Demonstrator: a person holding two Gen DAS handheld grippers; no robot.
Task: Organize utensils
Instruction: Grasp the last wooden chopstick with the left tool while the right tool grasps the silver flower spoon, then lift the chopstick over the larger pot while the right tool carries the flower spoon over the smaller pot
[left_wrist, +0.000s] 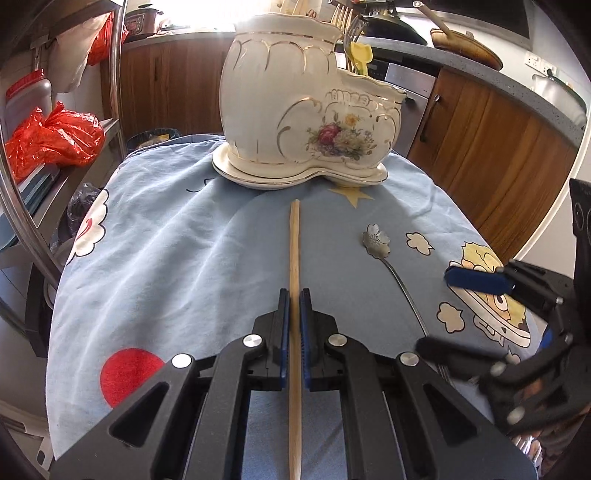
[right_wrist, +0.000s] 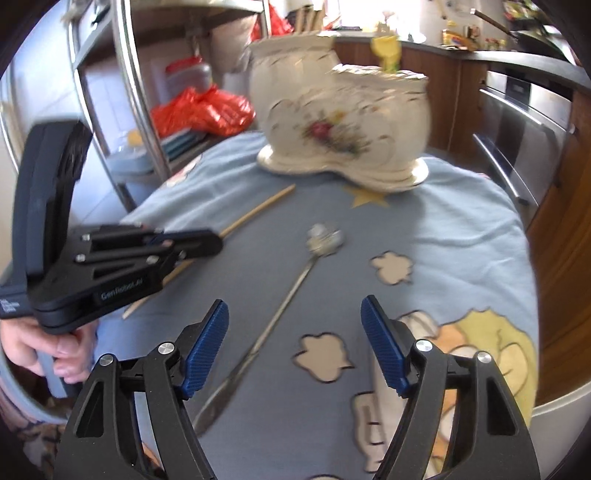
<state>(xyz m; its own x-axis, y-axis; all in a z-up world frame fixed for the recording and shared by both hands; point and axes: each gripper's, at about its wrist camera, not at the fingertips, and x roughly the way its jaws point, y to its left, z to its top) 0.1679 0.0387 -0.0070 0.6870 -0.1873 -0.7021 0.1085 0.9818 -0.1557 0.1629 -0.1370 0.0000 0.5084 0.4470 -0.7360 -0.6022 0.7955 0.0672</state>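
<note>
A wooden chopstick (left_wrist: 294, 258) lies on the blue cloth (left_wrist: 166, 240), pointing at the white floral ceramic utensil holder (left_wrist: 306, 107). My left gripper (left_wrist: 294, 295) is shut on the chopstick at its middle; it also shows in the right wrist view (right_wrist: 207, 240) with the chopstick (right_wrist: 258, 210). A metal spoon with a flower-shaped bowl (left_wrist: 376, 240) lies to the right of the chopstick. My right gripper (right_wrist: 293, 314) is open and empty, with the spoon (right_wrist: 295, 288) lying between its fingers; it also shows in the left wrist view (left_wrist: 439, 310). The holder (right_wrist: 340, 122) stands at the back, with forks and a yellow utensil (left_wrist: 361, 55) in it.
A steel rack with red bags (left_wrist: 55, 140) stands at the left. Wooden cabinets (left_wrist: 491, 140) and a counter with pans (left_wrist: 465, 44) run along the right and back. The cloth-covered table ends close on all sides.
</note>
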